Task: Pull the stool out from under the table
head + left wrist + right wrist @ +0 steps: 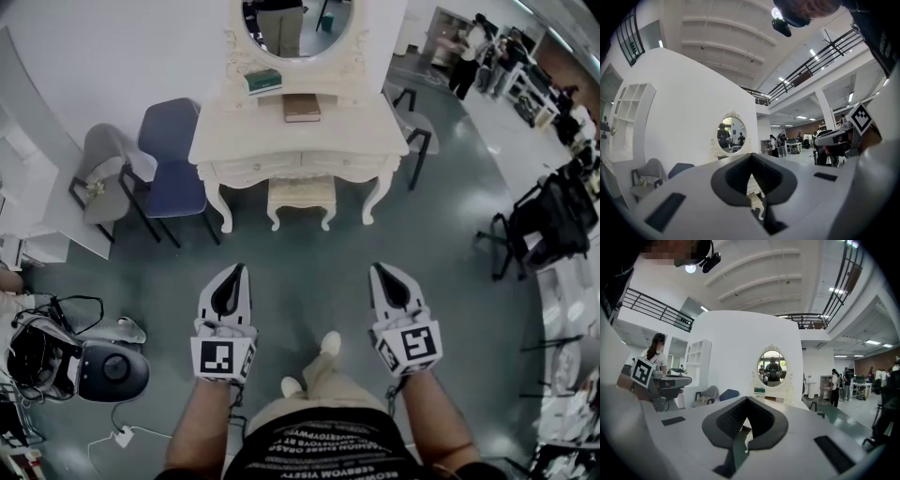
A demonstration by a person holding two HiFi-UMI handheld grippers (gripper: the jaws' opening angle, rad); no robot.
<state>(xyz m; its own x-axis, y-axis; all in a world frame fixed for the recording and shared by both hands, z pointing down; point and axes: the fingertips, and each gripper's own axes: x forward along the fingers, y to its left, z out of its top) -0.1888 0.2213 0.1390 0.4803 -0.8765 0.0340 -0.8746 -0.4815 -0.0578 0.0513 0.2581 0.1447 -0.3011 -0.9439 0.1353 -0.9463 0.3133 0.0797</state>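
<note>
floor (309,253): is carrying a white table (375,141), well ahead of the left tool (238,270) and right tool (379,269) | table: is bearing a brown book (302,107) and, farther from the tools, a green book (263,81) | floor under table: a stool (301,195) is standing | ahead-left of left tool: a blue chair (173,155) and grey chair (105,169) are standing

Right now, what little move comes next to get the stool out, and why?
Probably walk closer to the table. The stool is tucked under it, well ahead of where the person stands and likely out of reach. The left gripper and right gripper are shut and hold nothing.
</note>
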